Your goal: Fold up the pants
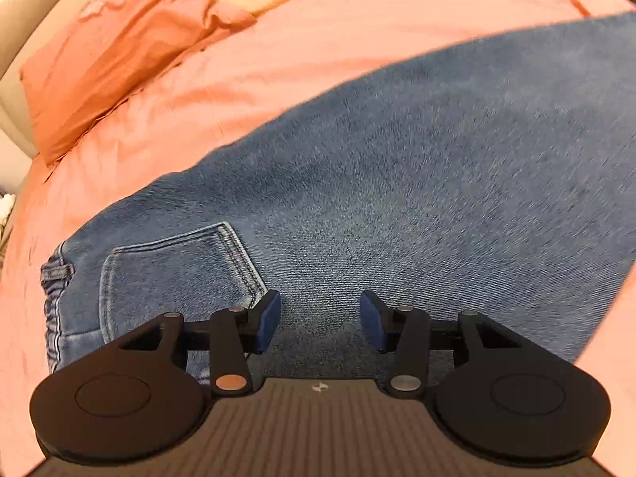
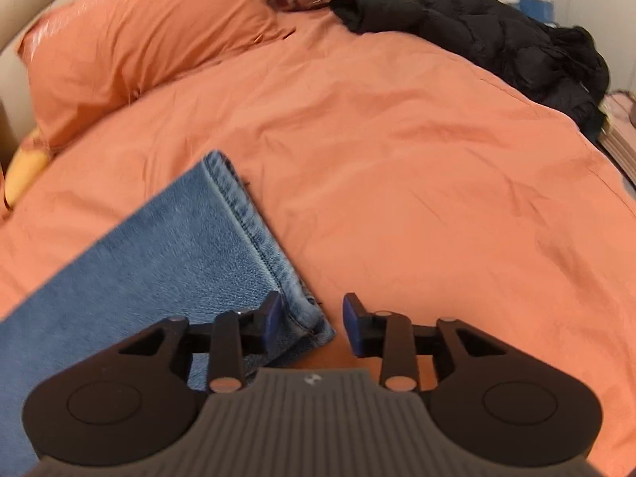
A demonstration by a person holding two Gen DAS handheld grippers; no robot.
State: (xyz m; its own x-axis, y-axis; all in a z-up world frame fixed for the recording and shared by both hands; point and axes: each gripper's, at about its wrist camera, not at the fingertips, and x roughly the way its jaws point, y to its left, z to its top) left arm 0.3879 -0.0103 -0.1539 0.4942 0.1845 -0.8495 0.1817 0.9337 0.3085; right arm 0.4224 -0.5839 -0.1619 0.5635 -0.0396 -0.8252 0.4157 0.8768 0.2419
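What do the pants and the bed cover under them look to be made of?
Pants: blue denim, judging by the faded twill grain and doubled stitching at the pocket and hem. Bed cover: matte orange woven cloth, probably cotton, softly creased.

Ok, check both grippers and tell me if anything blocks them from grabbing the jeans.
Nothing visible does. The left gripper is open right over the jeans beside the back pocket. The right gripper is open at the leg hem, with only bare orange duvet around it.
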